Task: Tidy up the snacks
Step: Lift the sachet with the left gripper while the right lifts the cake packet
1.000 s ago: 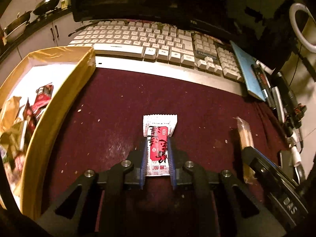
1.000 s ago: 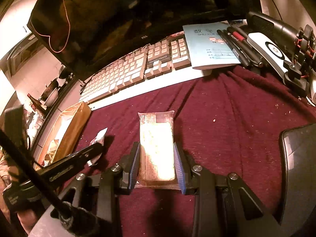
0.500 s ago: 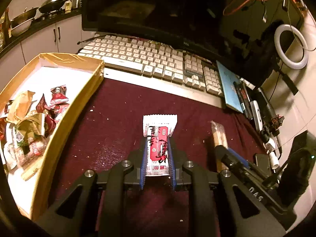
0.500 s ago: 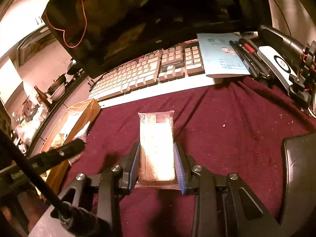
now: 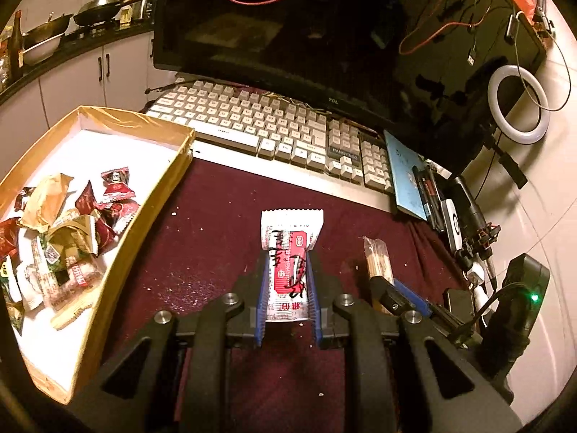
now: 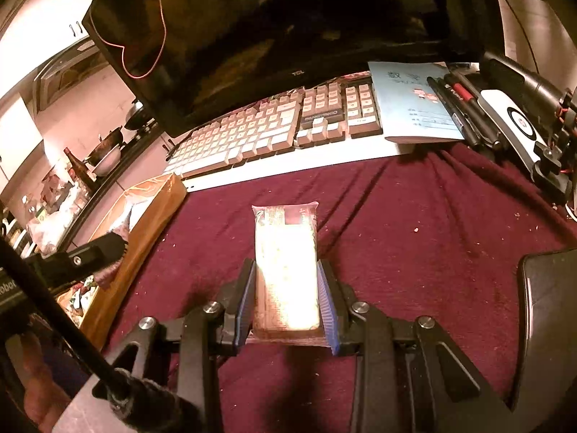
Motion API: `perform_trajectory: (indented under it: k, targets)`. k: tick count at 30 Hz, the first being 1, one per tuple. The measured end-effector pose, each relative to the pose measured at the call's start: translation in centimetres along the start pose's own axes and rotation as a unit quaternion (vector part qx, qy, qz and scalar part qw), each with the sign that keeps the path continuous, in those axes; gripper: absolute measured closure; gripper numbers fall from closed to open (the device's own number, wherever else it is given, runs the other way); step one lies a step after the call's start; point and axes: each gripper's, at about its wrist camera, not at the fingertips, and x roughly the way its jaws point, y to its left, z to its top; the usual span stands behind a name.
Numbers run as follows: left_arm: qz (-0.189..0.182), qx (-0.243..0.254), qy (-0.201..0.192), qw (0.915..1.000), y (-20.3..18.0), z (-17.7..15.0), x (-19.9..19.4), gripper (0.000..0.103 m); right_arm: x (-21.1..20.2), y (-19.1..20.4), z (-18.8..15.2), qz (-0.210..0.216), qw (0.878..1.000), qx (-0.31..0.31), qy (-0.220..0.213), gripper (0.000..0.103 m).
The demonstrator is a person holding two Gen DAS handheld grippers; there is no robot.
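My left gripper [image 5: 287, 265] is shut on a small red and white snack packet [image 5: 290, 252], held above the dark red cloth [image 5: 216, 238]. To its left lies an open yellow-walled box [image 5: 158, 198] with several wrapped snacks [image 5: 65, 238] inside. My right gripper [image 6: 286, 270] is shut on a clear-wrapped pale cracker pack [image 6: 286, 263], also above the cloth [image 6: 414, 238]. That pack [image 5: 377, 261] and the right gripper's finger show at the right of the left wrist view. In the right wrist view the left gripper's arm [image 6: 83, 256] reaches over the box [image 6: 144, 223].
A beige keyboard [image 5: 274, 130] and a dark monitor [image 5: 324, 36] stand behind the cloth. A blue booklet [image 5: 405, 176], pens and small devices crowd the right side. A ring light [image 5: 517, 104] stands far right. A black object [image 6: 548, 310] lies at the cloth's right edge.
My left gripper has risen with the red and white packet and drawn back, so more of the box and monitor show. The right gripper has rolled slightly but kept its place with the cracker pack.
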Motion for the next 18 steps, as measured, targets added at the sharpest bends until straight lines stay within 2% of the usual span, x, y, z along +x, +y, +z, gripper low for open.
perform_trajectory:
  k: [18]
  targets:
    - [0.001, -0.015, -0.009, 0.9998, 1.5, 0.0, -1.4, 0.082, 0.1, 0.3, 0.0, 0.0, 1.0, -0.01, -0.001, 0.07]
